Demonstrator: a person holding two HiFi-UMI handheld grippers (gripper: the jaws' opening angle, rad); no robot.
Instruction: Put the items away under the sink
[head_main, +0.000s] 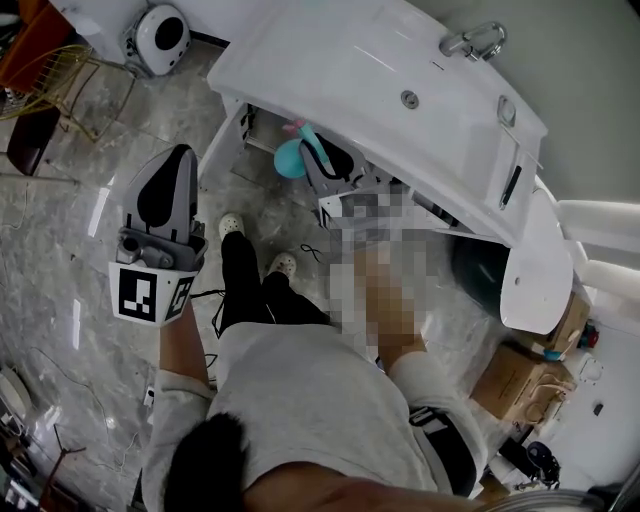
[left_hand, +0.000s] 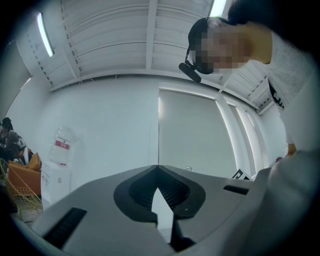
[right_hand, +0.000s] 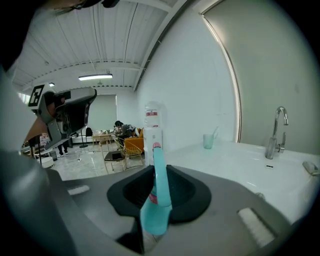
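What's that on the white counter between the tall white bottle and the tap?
A pale green cup with a thin stick standing in it; the right gripper view shows it between the bottle and the tap.

The teal long-necked bottle (right_hand: 156, 200), pink at its tip and banded pink lower down, is standing nearly upright, clamped in the right tongs (right_hand: 155, 172), and is hovering just before the white sink (head_main: 350, 70) front.
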